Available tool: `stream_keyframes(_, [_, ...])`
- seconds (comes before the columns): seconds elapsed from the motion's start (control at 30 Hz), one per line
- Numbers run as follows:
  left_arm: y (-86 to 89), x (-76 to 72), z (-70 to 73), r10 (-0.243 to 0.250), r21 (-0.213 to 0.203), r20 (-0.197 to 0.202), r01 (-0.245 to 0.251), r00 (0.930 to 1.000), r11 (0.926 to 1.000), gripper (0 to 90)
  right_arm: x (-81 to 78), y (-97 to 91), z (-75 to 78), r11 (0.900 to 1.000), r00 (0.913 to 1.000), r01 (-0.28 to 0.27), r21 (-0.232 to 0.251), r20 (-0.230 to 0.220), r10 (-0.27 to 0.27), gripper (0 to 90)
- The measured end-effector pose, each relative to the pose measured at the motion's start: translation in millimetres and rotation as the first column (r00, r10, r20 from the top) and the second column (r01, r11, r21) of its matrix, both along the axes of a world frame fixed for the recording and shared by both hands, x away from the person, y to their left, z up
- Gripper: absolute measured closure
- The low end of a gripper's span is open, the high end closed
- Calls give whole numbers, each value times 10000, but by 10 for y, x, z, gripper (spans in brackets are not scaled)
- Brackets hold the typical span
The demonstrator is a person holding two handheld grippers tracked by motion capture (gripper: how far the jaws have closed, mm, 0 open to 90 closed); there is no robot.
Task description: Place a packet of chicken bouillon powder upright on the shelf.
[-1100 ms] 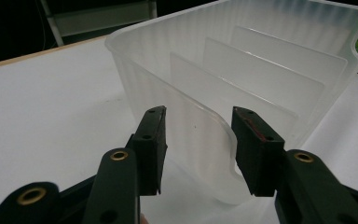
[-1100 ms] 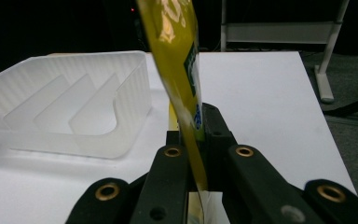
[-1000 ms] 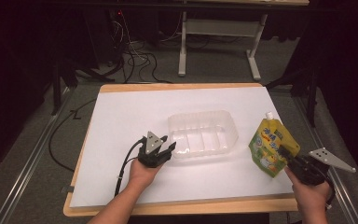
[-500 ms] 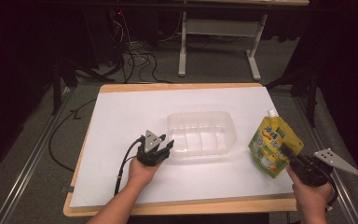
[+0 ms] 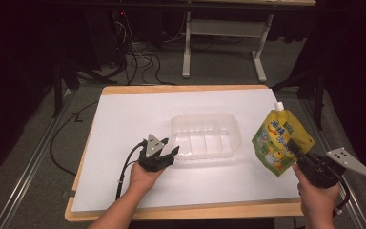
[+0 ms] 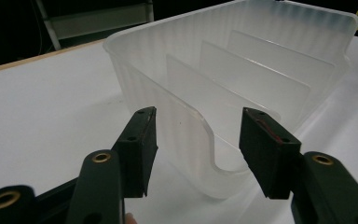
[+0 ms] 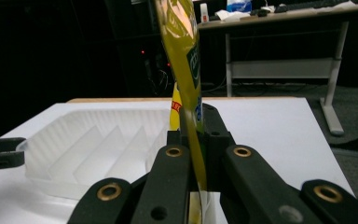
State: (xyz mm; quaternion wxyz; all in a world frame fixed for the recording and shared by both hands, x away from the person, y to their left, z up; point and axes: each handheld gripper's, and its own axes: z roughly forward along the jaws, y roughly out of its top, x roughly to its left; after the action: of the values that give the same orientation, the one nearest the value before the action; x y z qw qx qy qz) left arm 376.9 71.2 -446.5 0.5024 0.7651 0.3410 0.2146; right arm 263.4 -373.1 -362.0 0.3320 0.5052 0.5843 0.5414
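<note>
While the right gripper [image 5: 299,153] pinches the soft, floppy pouch [image 5: 281,140] by its lower edge beside the tray [image 5: 206,138], the left gripper [image 6: 195,140] gapes wide astride the tray's thin, flexible-looking corner wall.

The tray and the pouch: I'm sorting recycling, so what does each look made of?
Tray: likely thin frosted translucent plastic, since the white table shows through its ribbed walls and dividers. Pouch: seemingly flexible glossy printed film, with a white screw cap.
</note>
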Motion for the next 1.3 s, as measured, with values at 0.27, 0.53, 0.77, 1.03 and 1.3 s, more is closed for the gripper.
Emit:
stream_keyframes(0.27, [91, -25, 38, -21, -275, 4, 21, 10000, 9996, 435, 83, 136, 193, 9997, 9991, -228, 87, 365, 225, 900])
stream_keyframes(0.53, [164, -71, 59, -163, -385, 26, 164, 9999, 9991, 423, 215, 356, 371, 9985, 9966, -495, 250, 676, 478, 900])
stream_keyframes(0.77, [173, -122, 49, -263, -327, 67, 265, 9996, 9991, 420, 365, 542, 399, 9941, 9923, -1038, 326, 717, 1012, 900])
stream_keyframes(1.03, [237, -177, 46, -422, -333, 180, 428, 9989, 9985, 419, 577, 780, 391, 9900, 9895, -1377, 296, 486, 1362, 900])
stream_keyframes(1.3, [293, -195, 62, -362, -400, 300, 374, 9989, 9985, 411, 765, 978, 332, 9893, 9896, -1418, 352, 286, 1409, 900])
